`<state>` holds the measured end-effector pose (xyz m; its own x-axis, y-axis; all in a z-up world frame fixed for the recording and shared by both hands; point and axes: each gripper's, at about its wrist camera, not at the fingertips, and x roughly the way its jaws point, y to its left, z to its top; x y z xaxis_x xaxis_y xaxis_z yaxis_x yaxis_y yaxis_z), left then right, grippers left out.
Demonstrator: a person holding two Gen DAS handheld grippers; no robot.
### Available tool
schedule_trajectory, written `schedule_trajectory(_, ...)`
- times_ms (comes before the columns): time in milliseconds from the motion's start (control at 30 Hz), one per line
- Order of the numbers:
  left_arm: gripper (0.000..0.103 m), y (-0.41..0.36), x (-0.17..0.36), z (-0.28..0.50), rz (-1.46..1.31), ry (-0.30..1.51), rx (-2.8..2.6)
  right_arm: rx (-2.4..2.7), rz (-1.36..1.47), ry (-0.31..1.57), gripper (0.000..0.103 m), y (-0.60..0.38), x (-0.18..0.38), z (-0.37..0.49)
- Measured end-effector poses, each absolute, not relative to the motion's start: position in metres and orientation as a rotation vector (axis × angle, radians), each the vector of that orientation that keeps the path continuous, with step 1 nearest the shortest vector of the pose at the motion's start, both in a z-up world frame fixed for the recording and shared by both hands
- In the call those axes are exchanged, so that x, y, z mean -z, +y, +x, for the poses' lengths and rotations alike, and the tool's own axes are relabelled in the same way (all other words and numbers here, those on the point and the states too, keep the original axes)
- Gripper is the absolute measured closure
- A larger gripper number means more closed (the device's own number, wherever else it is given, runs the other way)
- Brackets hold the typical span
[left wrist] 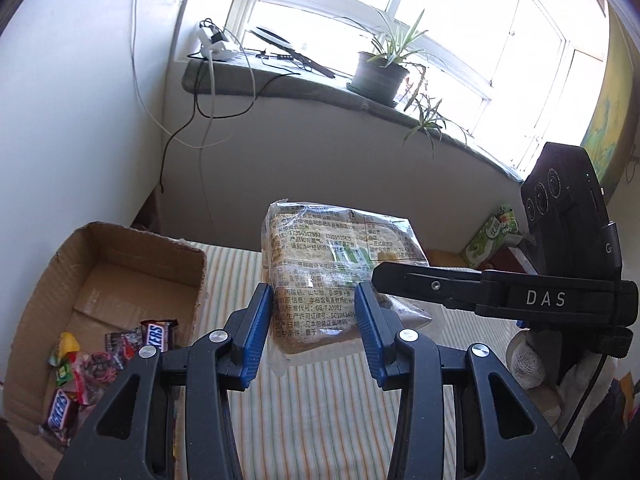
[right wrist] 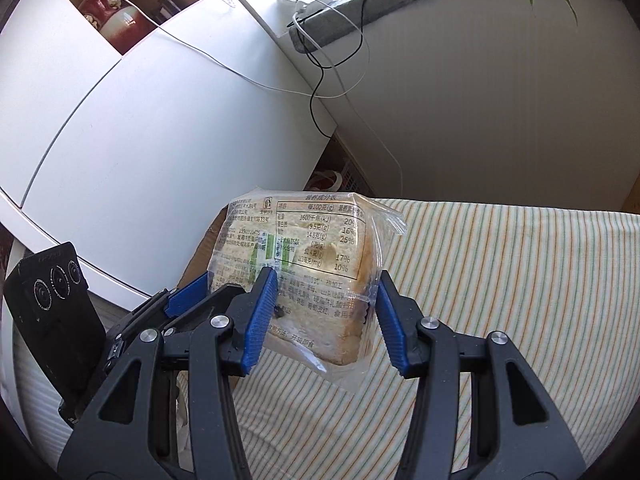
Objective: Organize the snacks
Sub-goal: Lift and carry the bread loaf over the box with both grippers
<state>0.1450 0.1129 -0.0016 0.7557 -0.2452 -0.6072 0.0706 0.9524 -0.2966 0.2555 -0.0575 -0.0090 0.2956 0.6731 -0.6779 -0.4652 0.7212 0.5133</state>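
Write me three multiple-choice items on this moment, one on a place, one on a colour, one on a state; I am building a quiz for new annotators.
1. Where do the Snickers bars lie?
A. inside the cardboard box
B. on the windowsill
C. on the striped cloth

2. What colour are the gripper pads?
A. red
B. blue
C. yellow

3. How is the packaged sliced bread held?
A. lying flat in the box
B. by the left gripper alone
C. lifted above the cloth, with the left gripper and the right gripper each clamping it

Answers: 1 A, the bars sit among other sweets on the box floor. 2 B, the ribbed pads are blue in both views. 3 C, each wrist view shows its pads against the pack, and the other tool reaches in.
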Motion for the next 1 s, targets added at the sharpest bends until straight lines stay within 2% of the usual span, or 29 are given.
schedule_trajectory(633, 0.063, 0.223, 0.014, 0.115, -0.320, 0.676, -0.026, -0.910, 0.105, 1.069, 0.051, 0.094, 0.018, 0.249)
schedule_trajectory(1000, 0.061, 0.248, 0.025, 0.112, -0.303, 0.690, -0.117, -0.939, 0.026, 1.066, 0.051, 0.141, 0.028, 0.246)
